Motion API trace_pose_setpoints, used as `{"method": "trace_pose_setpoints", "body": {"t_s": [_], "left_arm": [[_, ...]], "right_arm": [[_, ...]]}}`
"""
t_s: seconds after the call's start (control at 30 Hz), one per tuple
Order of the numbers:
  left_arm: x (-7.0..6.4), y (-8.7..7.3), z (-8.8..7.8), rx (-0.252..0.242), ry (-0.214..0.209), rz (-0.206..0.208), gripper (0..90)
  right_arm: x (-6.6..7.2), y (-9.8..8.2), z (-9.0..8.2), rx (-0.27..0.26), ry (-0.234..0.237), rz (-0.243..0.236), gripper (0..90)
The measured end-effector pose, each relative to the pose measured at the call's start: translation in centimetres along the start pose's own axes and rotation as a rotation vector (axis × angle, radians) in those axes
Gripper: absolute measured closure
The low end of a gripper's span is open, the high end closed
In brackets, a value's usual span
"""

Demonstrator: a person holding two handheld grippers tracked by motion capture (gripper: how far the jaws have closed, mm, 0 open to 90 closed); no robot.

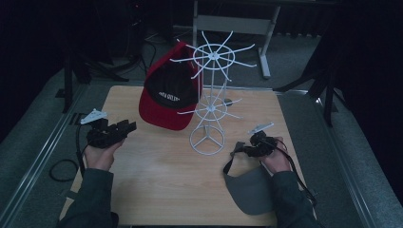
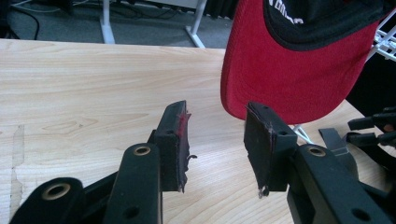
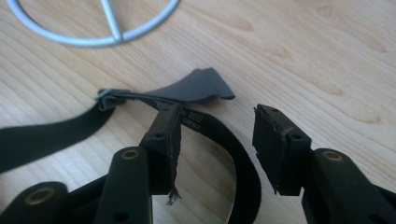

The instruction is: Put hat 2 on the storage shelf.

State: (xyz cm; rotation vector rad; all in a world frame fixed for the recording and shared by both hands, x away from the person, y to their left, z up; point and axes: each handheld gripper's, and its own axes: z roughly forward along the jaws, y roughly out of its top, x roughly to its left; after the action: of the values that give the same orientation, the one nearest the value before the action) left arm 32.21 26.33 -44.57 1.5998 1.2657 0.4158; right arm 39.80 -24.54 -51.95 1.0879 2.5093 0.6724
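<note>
High view: red cap (image 1: 164,102) hangs on white rack (image 1: 209,95), far edge. Left gripper (image 1: 124,127) agape, empty. Right gripper (image 1: 244,149) agape over grey visor (image 1: 249,190) strap, likely for pickup.

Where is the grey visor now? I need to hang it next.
In the high view, the flat grey visor lies at the table's near right, beside the right tongs.

Dim room, grey carpet (image 1: 38,118), wood table (image 1: 166,175)
</note>
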Motion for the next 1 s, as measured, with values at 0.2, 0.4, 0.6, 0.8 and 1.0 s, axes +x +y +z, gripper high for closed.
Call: {"method": "trace_pose_setpoints", "body": {"t_s": [0.2,0.4,0.6,0.8,1.0], "left_arm": [[0.0,0.0,0.0,0.001,0.0,-0.001,60.1],[-0.1,0.0,0.1,0.002,-0.003,0.001,60.1],[0.1,0.0,0.0,0.001,0.0,-0.002,60.1],[0.1,0.0,-0.1,-0.001,0.002,-0.006,60.1],[0.0,0.1,0.1,0.001,-0.001,-0.002,60.2]], "right_arm": [[0.2,0.0,1.2,0.05,-0.002,-0.03,48.6],[0.4,0.6,2.2,0.085,0.003,-0.068,59.5],[0.4,0.9,2.5,0.079,0.0,-0.059,88.9],[-0.3,1.0,1.7,-0.02,-0.003,0.01,89.4],[-1.5,1.3,0.0,-0.129,-0.003,0.079,89.5]]}}
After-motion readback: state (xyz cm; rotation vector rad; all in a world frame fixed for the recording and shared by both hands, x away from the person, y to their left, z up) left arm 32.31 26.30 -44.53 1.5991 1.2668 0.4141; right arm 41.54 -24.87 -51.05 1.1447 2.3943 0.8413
